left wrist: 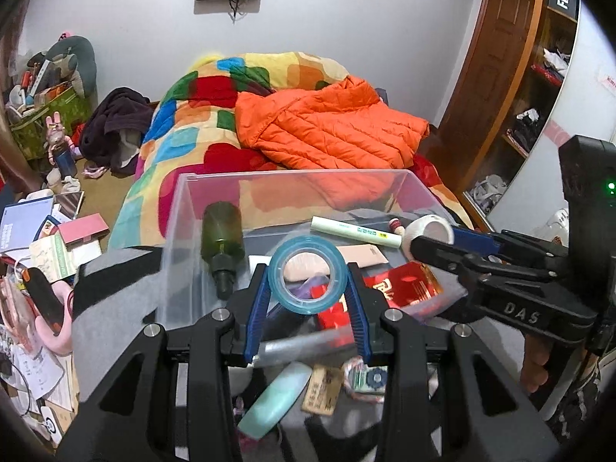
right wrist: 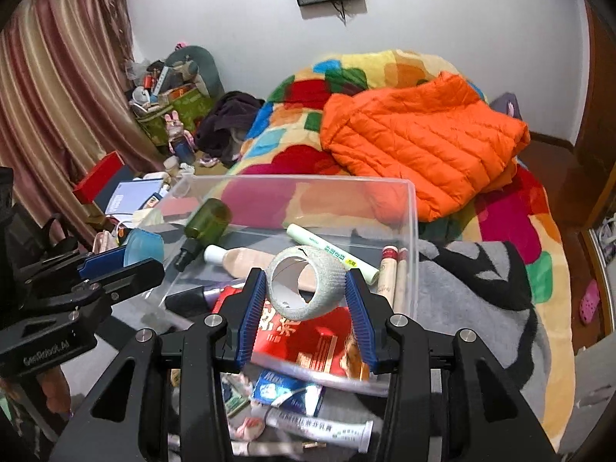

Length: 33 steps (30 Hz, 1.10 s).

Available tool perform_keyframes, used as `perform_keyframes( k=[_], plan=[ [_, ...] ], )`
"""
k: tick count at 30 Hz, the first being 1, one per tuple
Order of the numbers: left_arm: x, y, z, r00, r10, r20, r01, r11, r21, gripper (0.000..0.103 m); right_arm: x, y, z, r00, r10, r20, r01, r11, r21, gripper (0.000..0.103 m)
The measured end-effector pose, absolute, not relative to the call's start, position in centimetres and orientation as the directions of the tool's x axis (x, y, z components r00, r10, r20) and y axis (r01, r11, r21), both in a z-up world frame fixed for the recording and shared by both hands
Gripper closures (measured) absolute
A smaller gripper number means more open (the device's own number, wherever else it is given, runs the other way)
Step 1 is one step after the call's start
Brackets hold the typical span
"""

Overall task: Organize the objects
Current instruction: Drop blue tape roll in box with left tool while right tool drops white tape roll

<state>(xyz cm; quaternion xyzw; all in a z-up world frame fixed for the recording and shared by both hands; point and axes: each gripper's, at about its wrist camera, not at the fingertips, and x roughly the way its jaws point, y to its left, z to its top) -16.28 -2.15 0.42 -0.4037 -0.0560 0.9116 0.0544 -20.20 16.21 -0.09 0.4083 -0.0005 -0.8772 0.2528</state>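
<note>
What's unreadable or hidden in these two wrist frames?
- Left wrist view: the left gripper, shut on the blue tape roll, covers part of the clear bin contents behind it.
- Right wrist view: the right gripper, shut on the white tape roll, hides much of the red packet.
- Items below the jaws in both views: motion-blurred and blocked by the gripper frames.
- Label text on the pale green tube: too small.

tape roll (left wrist: 307,275): translucent blue | bandage roll (right wrist: 306,284): white mesh | bottle (left wrist: 222,239): olive green | jacket (left wrist: 331,127), centre frame: orange, quilted | blanket (left wrist: 200,115): multicolour blocks | packet (right wrist: 308,342): red
</note>
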Motion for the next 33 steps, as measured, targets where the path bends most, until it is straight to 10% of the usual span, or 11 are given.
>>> perform_keyframes(
  k=[15,33],
  plan=[
    [-19.3,-0.5,-2.5,-0.578,0.186,-0.795,-0.111,-0.982,-0.15,0.064,-21.6,14.4,-2.1,-0.485,-0.383,-0.786,0.488,-0.864,0.119,0.063],
    [-13.0,-4.2,2.0,-0.68,0.132,-0.721,-0.078,-0.991,-0.108,0.041,-17.8,18.3,2.8,-0.557,-0.452,-0.697,0.489,-0.857,0.164,0.05]
  ],
)
